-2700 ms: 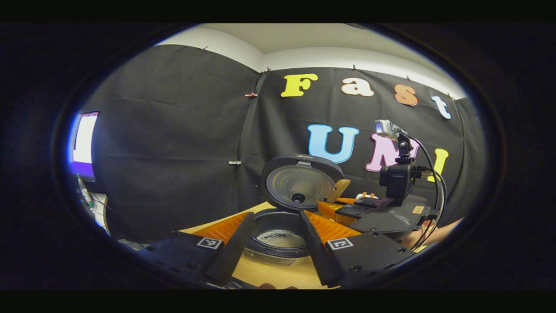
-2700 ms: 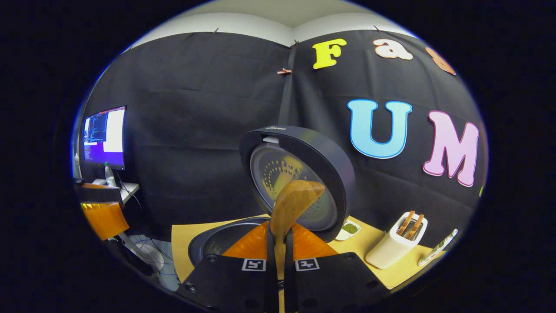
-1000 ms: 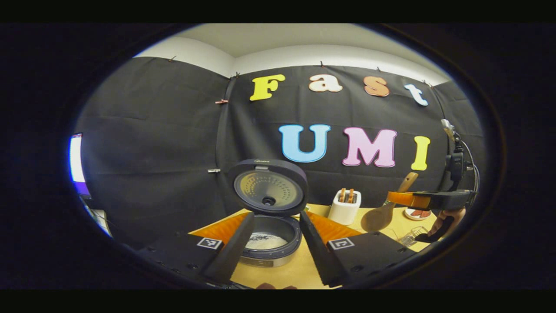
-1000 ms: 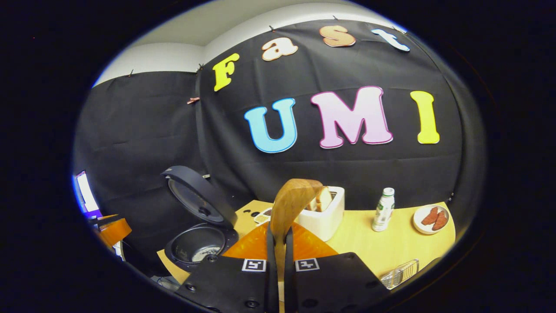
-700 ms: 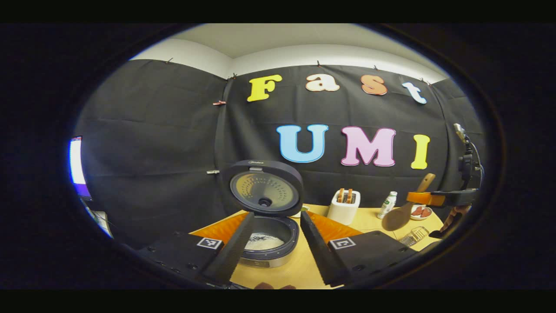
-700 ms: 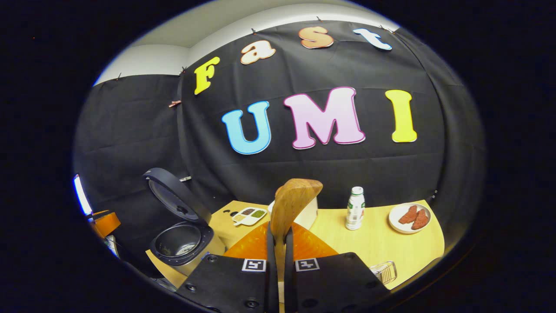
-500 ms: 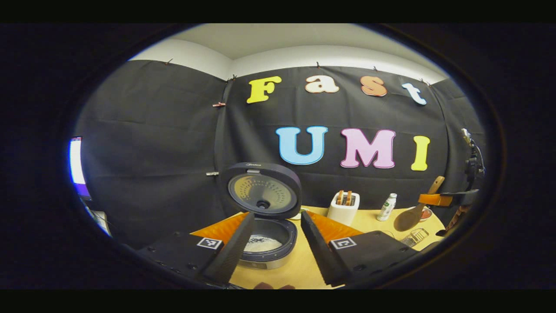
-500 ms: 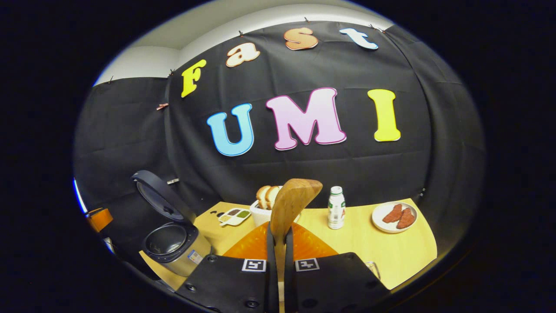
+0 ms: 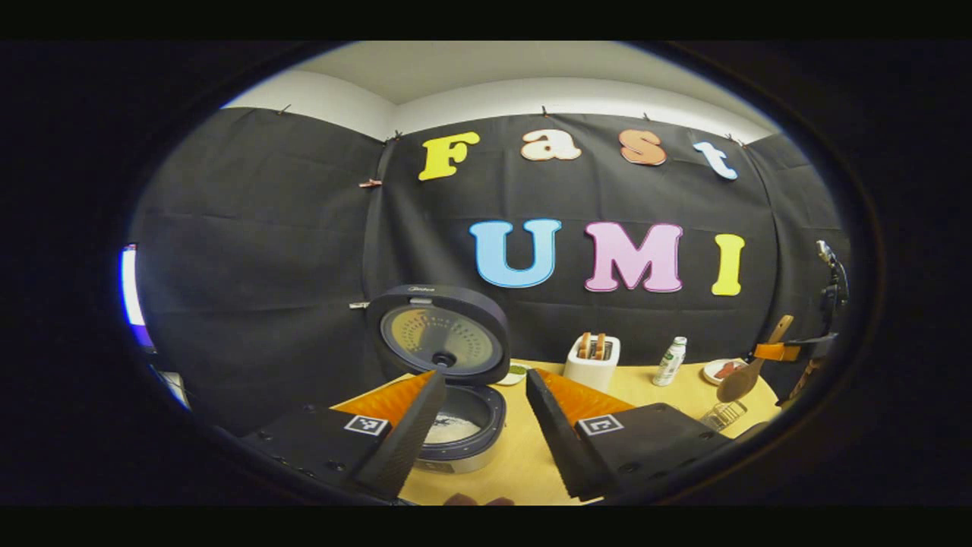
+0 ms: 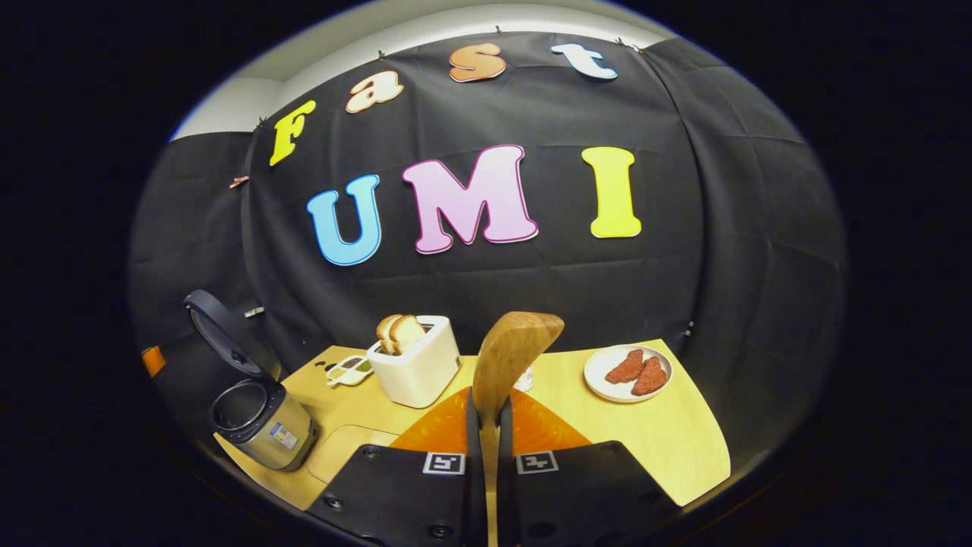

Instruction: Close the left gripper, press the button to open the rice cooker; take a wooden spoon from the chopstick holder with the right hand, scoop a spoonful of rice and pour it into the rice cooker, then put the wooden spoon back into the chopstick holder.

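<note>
Change: right gripper [image 10: 486,425] has swung well away from the rice cooker [image 10: 262,425], which slides from dead ahead of it, 2.7 s ago, out to its far left now. In the left gripper view the cooker sits lower and smaller than before.
Spoon: wooden spoon [image 10: 509,361] is clamped between both right fingers, handle running down the narrow slit, bowl standing up and ahead of the tips. From the left gripper view it hangs far right, bowl down [image 9: 735,384], handle slanting up.
Right gripper pose: level, looking across the table [image 10: 683,448]. Seen from the left gripper view it rides at the far right edge [image 9: 790,351]; the hand beneath it is too dim to make out.
Left gripper: left gripper [image 9: 478,425] hovers with fingers spread wide, holding nothing, the cooker framed between them.
Cooker: lid [image 9: 439,333] is up and upright, pot open, pale rice showing inside.
Holder: white chopstick holder [image 10: 416,370] stands ahead-left of the right gripper, with brown pieces poking out of its top; from the left gripper it lies ahead-right [image 9: 594,361].
Nearby: bottle [image 9: 670,360] stands right of the holder; plate [image 10: 604,380] with reddish slices is ahead-right of the right gripper; small condiment dish [image 10: 348,371] lies between holder and cooker.
</note>
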Demonstrator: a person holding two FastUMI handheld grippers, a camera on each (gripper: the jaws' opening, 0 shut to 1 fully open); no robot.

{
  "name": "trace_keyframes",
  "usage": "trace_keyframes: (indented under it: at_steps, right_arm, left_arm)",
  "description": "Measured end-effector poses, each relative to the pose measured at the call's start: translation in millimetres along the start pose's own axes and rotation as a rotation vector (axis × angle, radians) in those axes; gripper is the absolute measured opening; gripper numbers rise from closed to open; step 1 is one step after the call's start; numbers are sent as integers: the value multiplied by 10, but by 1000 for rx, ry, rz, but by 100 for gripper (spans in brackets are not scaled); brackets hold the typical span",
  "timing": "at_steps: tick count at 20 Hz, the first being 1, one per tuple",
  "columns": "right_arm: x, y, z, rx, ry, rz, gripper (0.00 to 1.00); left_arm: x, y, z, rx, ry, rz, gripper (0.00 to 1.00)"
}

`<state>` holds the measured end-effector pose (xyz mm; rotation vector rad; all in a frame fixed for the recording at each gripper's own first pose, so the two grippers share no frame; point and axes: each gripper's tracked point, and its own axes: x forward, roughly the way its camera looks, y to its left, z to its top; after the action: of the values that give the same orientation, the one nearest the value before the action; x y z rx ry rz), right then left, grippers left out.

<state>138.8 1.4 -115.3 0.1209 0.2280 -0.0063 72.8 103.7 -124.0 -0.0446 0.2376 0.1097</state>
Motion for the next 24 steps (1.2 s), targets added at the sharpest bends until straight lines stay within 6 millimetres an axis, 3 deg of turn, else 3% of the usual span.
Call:
trace_keyframes:
  at_steps: [8, 15, 24]
  right_arm:
    - [64, -345, -170, -9, 39, -43, 10]
    - [105, -589, -567, -21, 113, -90, 10]
    - [39, -679, -891, -34, 189, -108, 10]
  left_arm:
    - [-26, -36, 3, -2, 6, 15, 76]
    - [-106, -41, -3, 4, 9, 29, 76]
    - [-147, -37, -43, -5, 18, 35, 76]
